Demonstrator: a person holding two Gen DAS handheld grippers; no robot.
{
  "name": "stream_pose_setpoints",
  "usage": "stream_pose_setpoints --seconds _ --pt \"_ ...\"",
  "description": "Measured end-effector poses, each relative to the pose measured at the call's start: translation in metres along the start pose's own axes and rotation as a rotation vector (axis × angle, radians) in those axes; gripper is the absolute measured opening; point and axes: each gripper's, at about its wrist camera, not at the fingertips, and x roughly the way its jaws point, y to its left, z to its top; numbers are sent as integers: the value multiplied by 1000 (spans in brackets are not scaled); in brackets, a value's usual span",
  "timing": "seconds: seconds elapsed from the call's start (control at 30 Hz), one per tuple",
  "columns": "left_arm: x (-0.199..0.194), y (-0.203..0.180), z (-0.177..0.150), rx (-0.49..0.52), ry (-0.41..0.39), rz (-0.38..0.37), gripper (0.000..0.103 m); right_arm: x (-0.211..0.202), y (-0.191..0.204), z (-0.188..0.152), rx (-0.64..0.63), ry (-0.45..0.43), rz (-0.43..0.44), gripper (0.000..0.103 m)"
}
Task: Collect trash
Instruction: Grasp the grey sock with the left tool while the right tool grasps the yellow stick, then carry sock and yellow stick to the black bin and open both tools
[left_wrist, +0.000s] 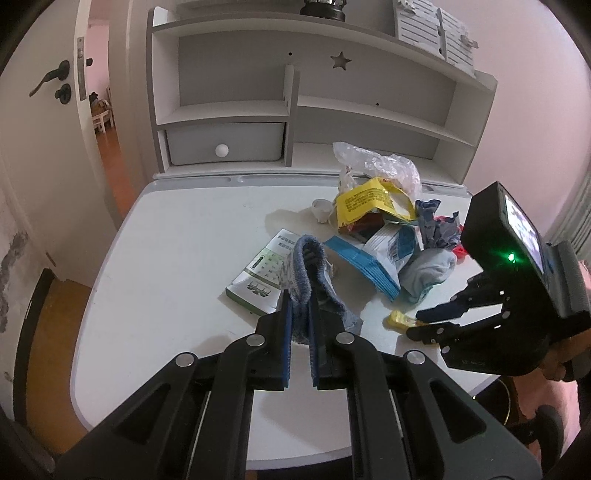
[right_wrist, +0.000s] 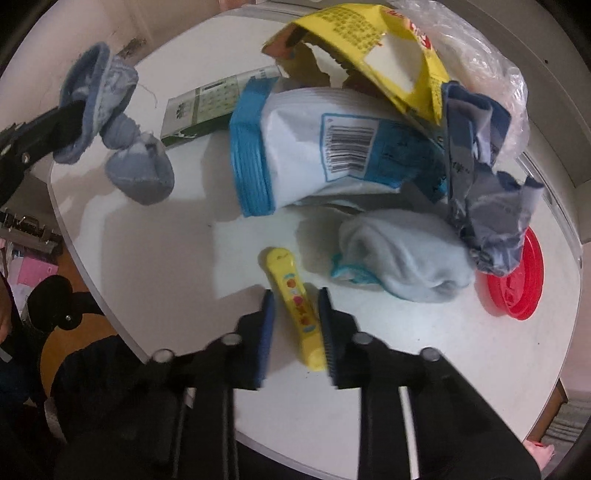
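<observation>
Left wrist view: the left gripper has its fingers pinching a blue sock, which hangs off the white desk; a green-and-white booklet lies just beyond and to the left of those fingers. Ahead and to the right sits the pile of trash: a torn yellow packet, a crumpled clear plastic bag, a white-and-blue pouch, a small white cup and a pale blue sock. In the right wrist view the right gripper points down at the desk, its fingers closed on a small yellow tube that lies between them on the desk top. Past the fingertips to the right rests the pale blue sock, with a red lid further right, partly under a crumpled grey wrapper
</observation>
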Motion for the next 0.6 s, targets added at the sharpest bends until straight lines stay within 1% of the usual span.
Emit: stream_pose_setpoints --seconds 0.03,0.2,0.27,0.37,0.43,0.47,0.57,0.6 --pt "-2 0 0 -2 -2 -4 7 -5 0 -3 7 -20 5 14" --pt "-16 -9 3 11 -29 -18 7 -42 -6 -42 83 -148 47 14" --pt "-19 -19 4 23 -34 -32 7 -58 -19 -58 135 -197 61 14" --pt "-23 -40 6 56 -36 -72 7 -80 -46 -88 222 -259 55 14" --pt "-24 -64 8 97 -39 -107 7 -96 -71 -115 290 -301 50 14" --pt "-24 -78 8 120 -39 -131 7 -105 -87 -135 335 -326 35 14" --pt "-19 -134 7 200 -16 -238 7 -133 -134 -204 505 -397 -15 14" --pt "-16 -159 6 234 -3 -290 7 -140 -146 -229 569 -420 -36 14"
